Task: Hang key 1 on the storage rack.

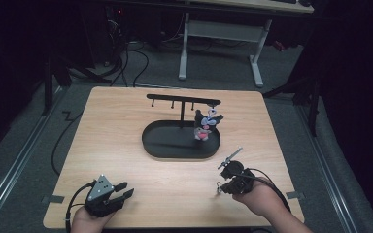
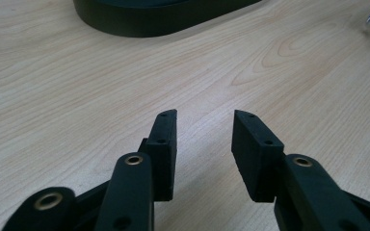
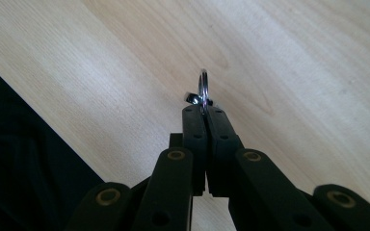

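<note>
My right gripper (image 1: 222, 186) is near the table's front right, held in a hand, and points left. In the right gripper view it (image 3: 204, 109) is shut on a small metal key ring (image 3: 203, 89) that sticks out past the tips, edge-on above the wood. My left gripper (image 1: 125, 189) rests at the front left. Its jaws (image 2: 205, 115) stand apart with nothing but bare wood between them. A black oval tray (image 1: 155, 145) lies mid-table with a black hook stand (image 1: 182, 102) rising from it. A small plush charm (image 1: 204, 127) hangs from the stand's right end.
The tray's near rim (image 2: 144, 21) lies ahead of the left gripper. A thin silvery piece (image 1: 230, 156) sticks up just beyond the right gripper. The table's front edge (image 3: 53, 134) runs close beside the right gripper. Cables and a desk frame (image 1: 221, 43) lie on the floor behind the table.
</note>
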